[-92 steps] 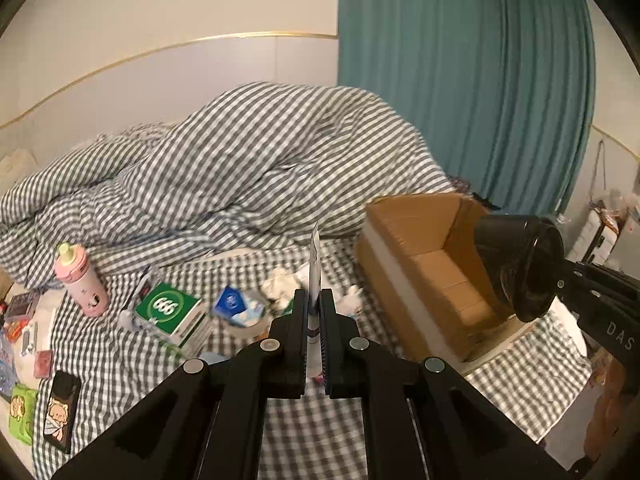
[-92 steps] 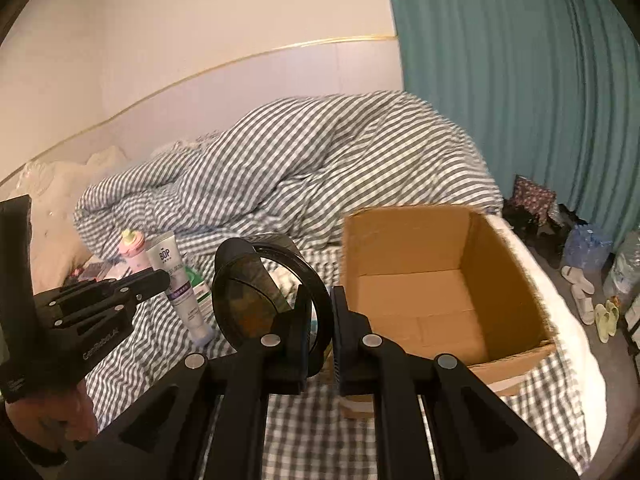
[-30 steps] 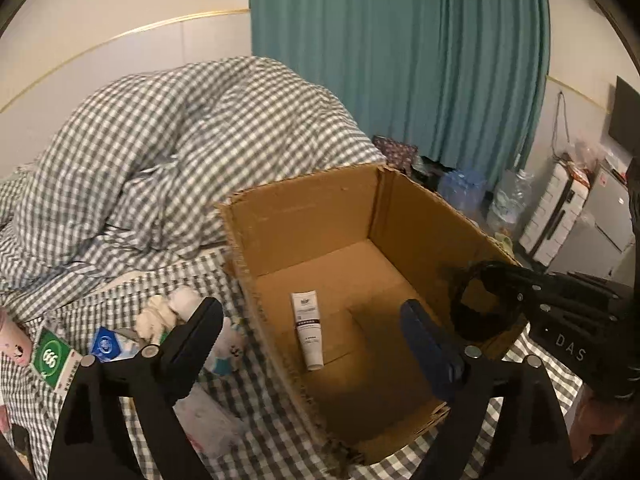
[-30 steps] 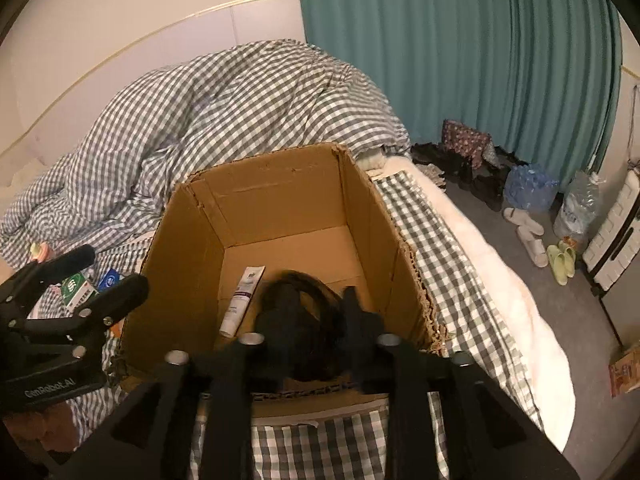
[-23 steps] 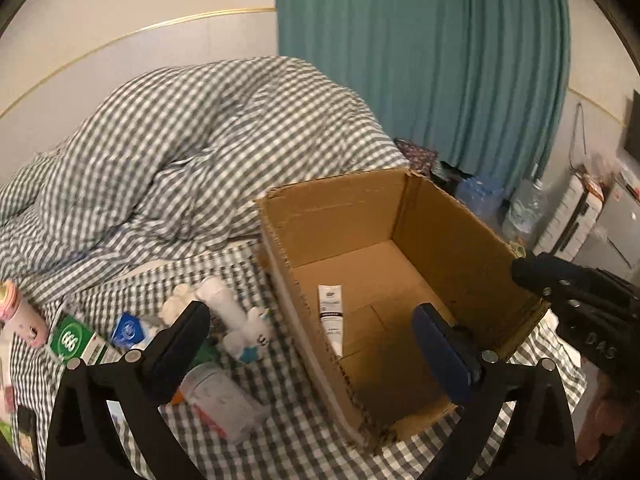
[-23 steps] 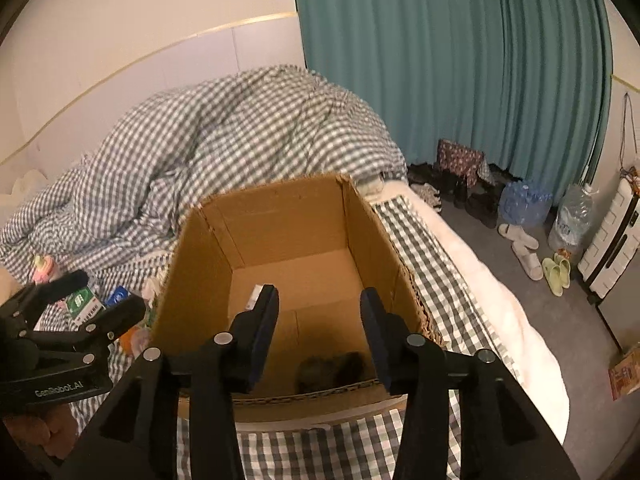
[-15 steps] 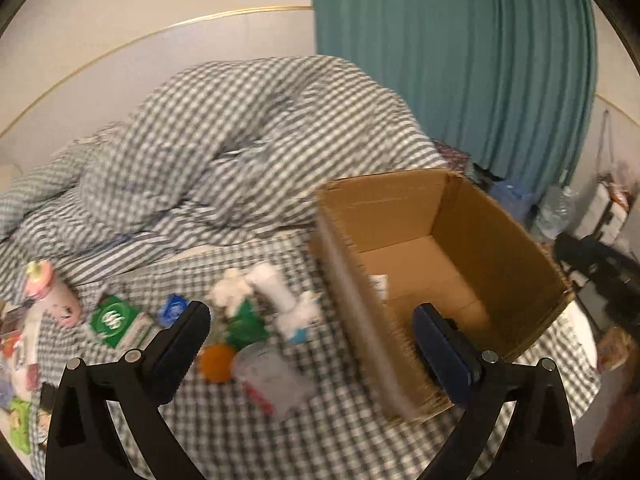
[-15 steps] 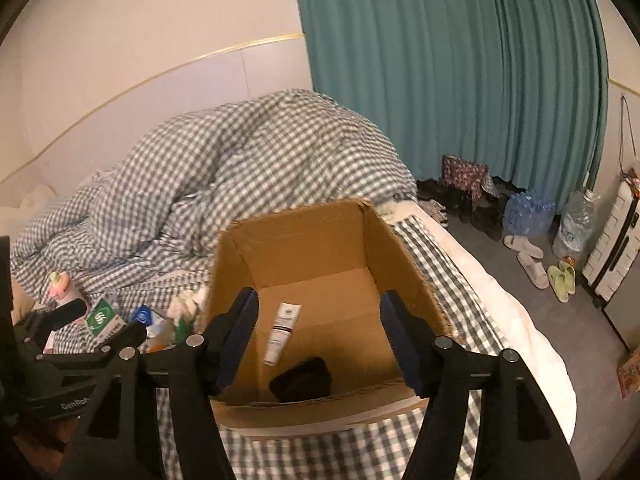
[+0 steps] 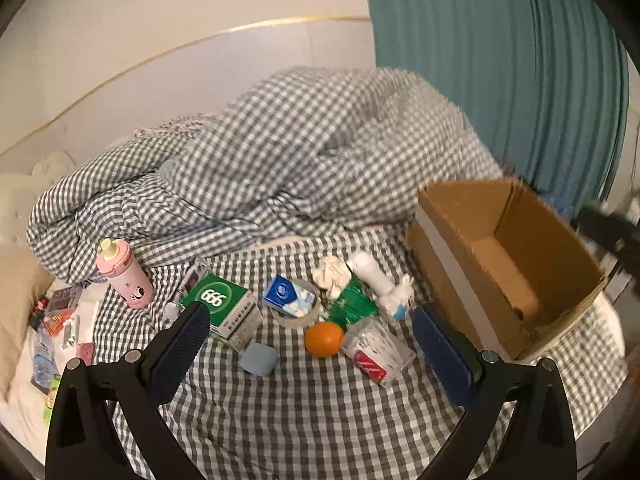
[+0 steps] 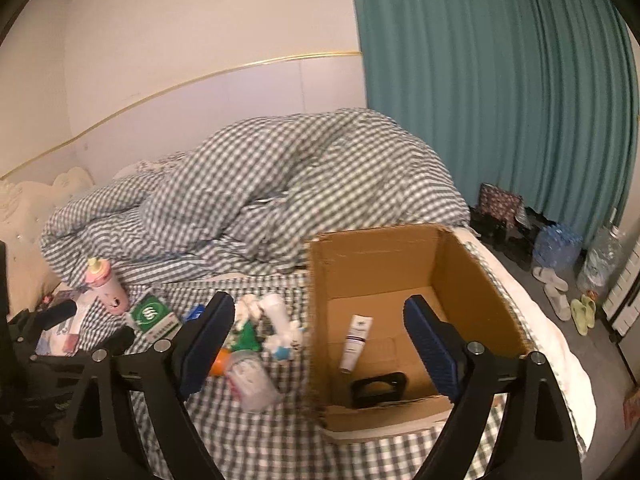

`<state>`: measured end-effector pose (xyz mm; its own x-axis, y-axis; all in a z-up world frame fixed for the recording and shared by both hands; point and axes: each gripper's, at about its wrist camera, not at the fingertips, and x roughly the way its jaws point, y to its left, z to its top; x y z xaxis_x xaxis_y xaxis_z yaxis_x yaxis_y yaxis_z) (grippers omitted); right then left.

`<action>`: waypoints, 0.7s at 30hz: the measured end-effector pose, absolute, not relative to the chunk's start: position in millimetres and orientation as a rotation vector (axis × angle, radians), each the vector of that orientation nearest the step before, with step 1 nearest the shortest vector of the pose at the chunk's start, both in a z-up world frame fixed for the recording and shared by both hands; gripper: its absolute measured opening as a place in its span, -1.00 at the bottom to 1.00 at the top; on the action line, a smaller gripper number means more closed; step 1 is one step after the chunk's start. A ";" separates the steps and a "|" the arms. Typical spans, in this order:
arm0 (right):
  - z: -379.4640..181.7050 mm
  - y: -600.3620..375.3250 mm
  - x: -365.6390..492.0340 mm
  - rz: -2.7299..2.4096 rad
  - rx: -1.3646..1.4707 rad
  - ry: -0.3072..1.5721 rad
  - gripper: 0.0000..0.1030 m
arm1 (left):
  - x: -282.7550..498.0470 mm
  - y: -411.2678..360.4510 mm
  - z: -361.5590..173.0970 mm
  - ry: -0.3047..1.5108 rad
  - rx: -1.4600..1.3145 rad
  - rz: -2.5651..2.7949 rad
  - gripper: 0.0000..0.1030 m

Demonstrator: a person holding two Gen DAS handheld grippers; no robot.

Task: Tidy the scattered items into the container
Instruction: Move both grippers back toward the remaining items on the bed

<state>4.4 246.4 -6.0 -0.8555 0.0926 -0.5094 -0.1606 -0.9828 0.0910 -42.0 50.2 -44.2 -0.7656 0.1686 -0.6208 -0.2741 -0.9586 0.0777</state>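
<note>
Both jaws gape empty — the right gripper (image 10: 318, 336) just widening; the orange (image 9: 324, 339), at the left gripper's (image 9: 310, 350) twelve o'clock, is firm, smooth, best pinched mid-body.

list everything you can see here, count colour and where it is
cardboard box: 1, brown, on the bed's right side, open
tube: 1, white, on the box floor
black item: 1, in the box, near front wall
bottle: 1, pink, upright at left
green box: 1, green and white, left of centre
blue packet: 1, blue and white, in a tape roll
orange: 1, centre
clear cup: 1, lying right of the orange
blue-grey case: 1, front
duvet: 1, grey check, heaped behind
curtain: 1, teal, right
left gripper: open, empty
right gripper: open, empty, jaws just opened
</note>
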 end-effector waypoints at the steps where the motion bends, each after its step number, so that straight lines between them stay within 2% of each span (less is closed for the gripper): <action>1: -6.1 239.0 3.3 2.909 -0.790 0.189 0.69 | -40.4 41.6 -41.8 0.207 -0.927 2.746 1.00; 6: -7.7 209.4 -3.7 2.950 -0.814 0.140 0.71 | -43.9 1.0 -39.7 0.063 -0.928 2.747 1.00; 21: -43.1 140.5 -26.0 3.019 -0.970 -0.006 0.72 | -45.3 -70.4 -66.6 0.077 -1.045 2.869 1.00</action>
